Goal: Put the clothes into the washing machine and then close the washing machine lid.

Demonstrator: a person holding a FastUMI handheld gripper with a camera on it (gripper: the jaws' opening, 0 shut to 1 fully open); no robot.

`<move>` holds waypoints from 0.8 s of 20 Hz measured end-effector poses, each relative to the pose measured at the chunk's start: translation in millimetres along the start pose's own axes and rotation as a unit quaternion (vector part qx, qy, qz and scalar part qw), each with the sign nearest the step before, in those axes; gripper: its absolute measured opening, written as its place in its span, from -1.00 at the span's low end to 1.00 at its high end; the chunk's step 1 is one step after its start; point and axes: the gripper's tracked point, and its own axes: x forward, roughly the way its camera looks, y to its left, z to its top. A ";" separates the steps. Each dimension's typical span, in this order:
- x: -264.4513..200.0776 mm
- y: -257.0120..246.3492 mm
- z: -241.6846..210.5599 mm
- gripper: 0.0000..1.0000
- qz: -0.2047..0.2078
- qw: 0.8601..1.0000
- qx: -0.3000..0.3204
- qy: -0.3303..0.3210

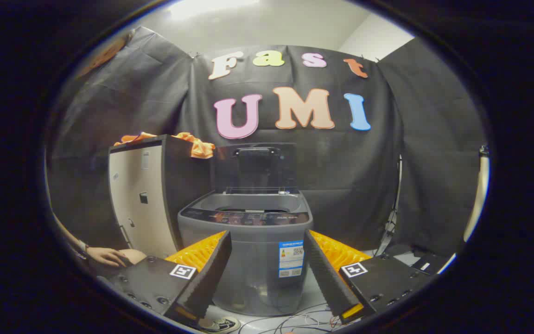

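**Gripper spread wide, aimed at open washer; clothes on cabinet top**

Gripper (267,278) fingers wide apart, holding nothing, w/ the grey top-loading washing machine (248,260) framed between them, just ahead. Washer lid (255,167), dark w/ a handle near its upper edge, stands upright at the back of the machine; drum opening exposed below it. Control strip runs along the front edge of the washer top; a label sticker sits on the front wall.

Orange crumpled clothes (197,144) lie on top of the tall dark cabinet w/ cream front panel (142,199), which stands just beside the washer. Part of the fabric drapes over the cabinet's top corner nearest the washer lid; more orange shows along the far top edge.

A person's hand (107,256) rests low beside the cabinet's base, near one finger. Loose cables (295,322) trail on the floor in front of the washer. A shoe tip (220,324) shows at floor level below the fingers.
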 end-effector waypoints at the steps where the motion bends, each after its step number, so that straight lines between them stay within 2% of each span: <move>1: -0.1 -0.5 -0.3 0.95 0.001 1.000 0.000 0.001; 16: -0.3 -5.6 0.2 0.95 -0.008 1.000 0.011 0.002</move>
